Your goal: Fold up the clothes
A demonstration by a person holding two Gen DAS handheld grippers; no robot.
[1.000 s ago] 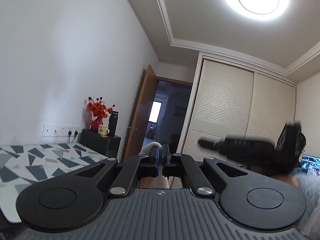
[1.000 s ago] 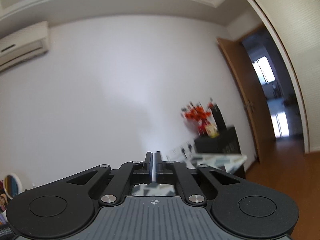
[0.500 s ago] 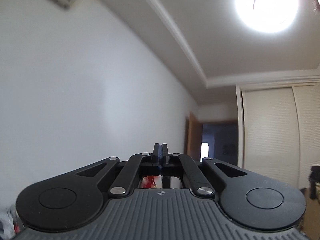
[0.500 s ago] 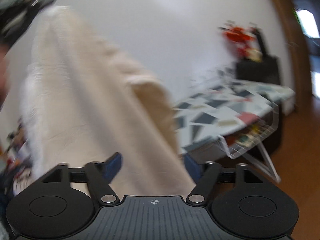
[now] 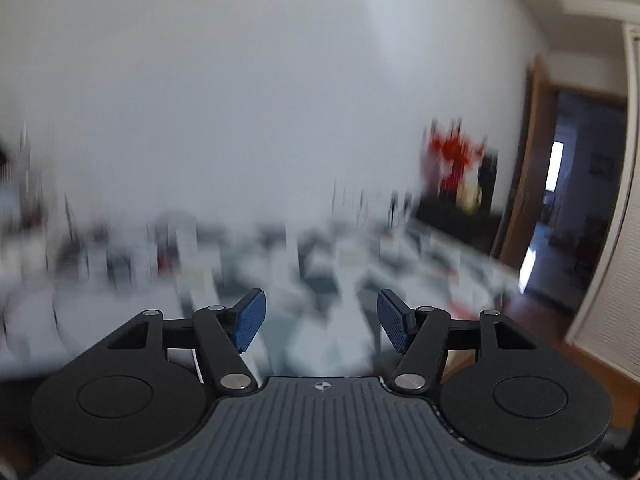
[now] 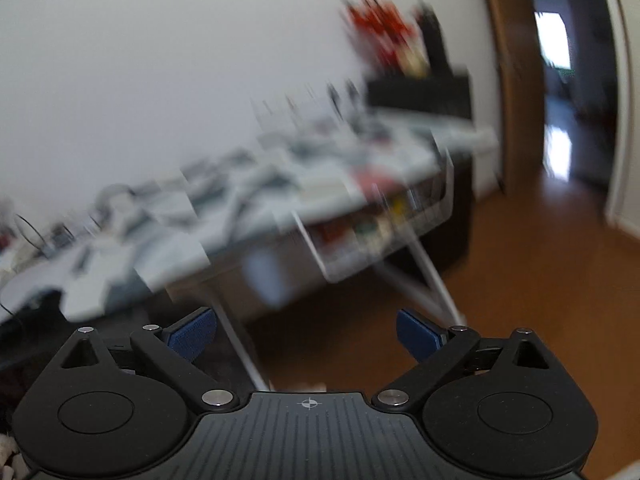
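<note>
Clothes unidentifiable in blur; left tongs (image 5: 320, 321) and right tongs (image 6: 306, 336) gape empty.

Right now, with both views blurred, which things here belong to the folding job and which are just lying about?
For the job:
left gripper, open and empty
right gripper, open and empty
patterned table, the likely folding surface
No garment shows in either view.

Lying about:
red flowers
black cabinet under them
open doorway
blurred clutter at the table's far end
</note>
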